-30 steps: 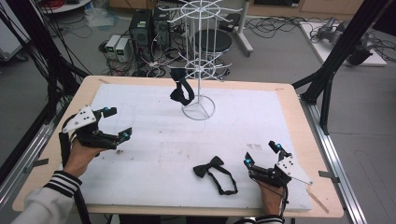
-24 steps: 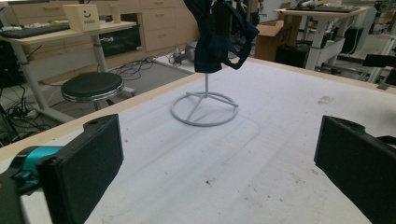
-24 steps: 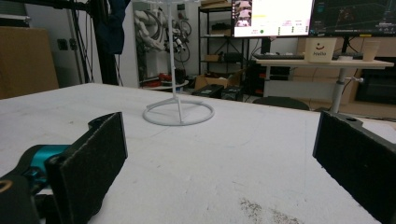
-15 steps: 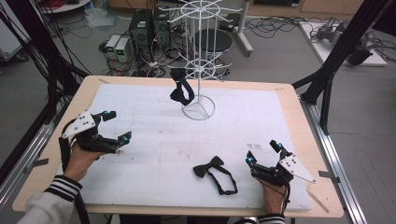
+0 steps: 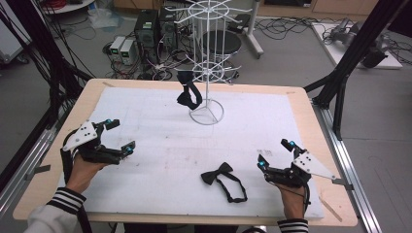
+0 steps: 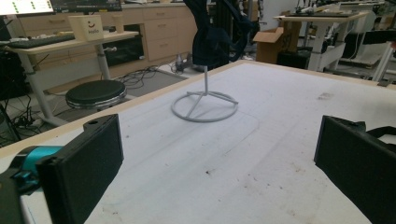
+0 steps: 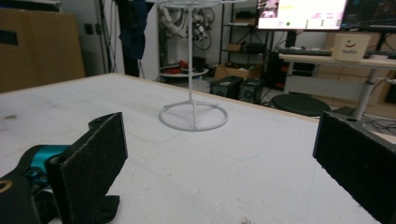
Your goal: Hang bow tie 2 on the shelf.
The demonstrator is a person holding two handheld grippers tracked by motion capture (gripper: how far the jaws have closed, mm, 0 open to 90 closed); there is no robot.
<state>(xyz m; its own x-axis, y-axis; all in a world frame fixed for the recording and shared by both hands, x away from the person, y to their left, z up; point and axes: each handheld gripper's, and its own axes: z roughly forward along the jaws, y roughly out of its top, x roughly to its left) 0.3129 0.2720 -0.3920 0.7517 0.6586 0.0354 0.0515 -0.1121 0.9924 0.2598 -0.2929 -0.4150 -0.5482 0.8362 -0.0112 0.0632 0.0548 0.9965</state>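
Black fabric bow tie [image 5: 217, 174] lies flat just left of the right gripper [image 5: 274, 158], jaws spread wide and empty. Left gripper [image 5: 121, 134] is spread too. I'd pinch the knot, not the loose strap.

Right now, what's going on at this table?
A person holds a two-jaw gripper in each hand over a white table. Both the left gripper and the right gripper have their jaws open and empty. One black bow tie lies on the table beside the right gripper, untouched. Another bow tie already hangs on the white wire rack.
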